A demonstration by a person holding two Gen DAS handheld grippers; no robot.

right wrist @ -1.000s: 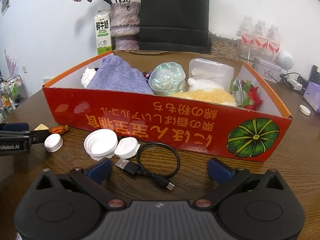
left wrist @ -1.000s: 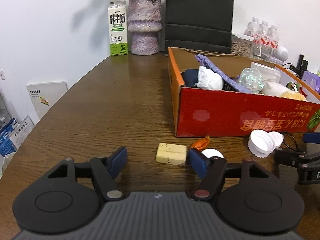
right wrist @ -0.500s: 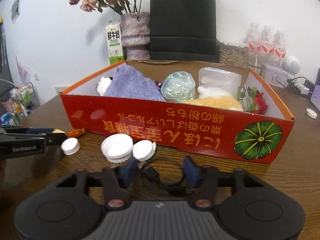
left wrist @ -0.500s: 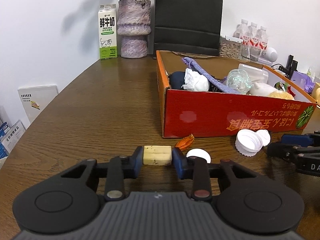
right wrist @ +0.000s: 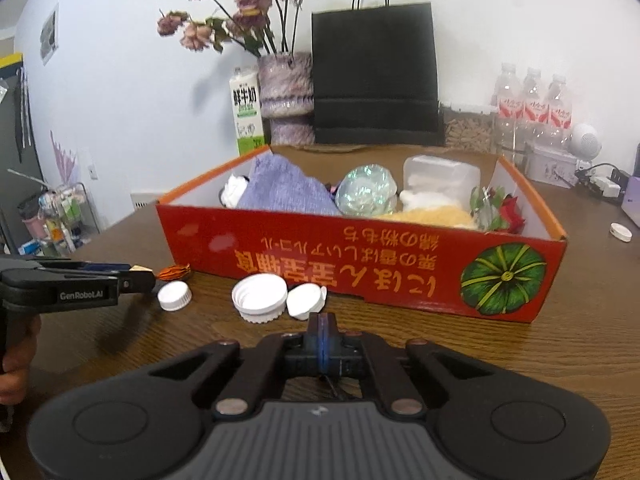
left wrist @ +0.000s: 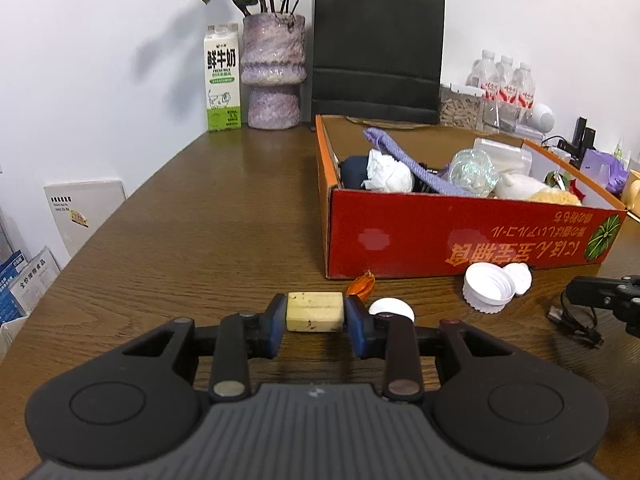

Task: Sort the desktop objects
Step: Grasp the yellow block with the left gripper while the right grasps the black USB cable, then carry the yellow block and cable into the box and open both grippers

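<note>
A dark brown wood-grain table (left wrist: pixel 208 216) carries everything. Ahead and to the right of the left gripper (left wrist: pixel 315 326) stands a red cardboard box with an orange rim (left wrist: pixel 460 236). Between gripper and box lie a small orange wrapped sweet (left wrist: pixel 361 283), a flat white round cap (left wrist: pixel 391 307), a large white ribbed screw lid (left wrist: pixel 489 287) touching a smaller white lid (left wrist: pixel 519 277), and a black cable (left wrist: pixel 576 318). Far ahead stand a green-and-white milk carton (left wrist: pixel 222 83), a mottled purple ceramic vase (left wrist: pixel 274 72) and a black paper bag (left wrist: pixel 378 50).
</note>
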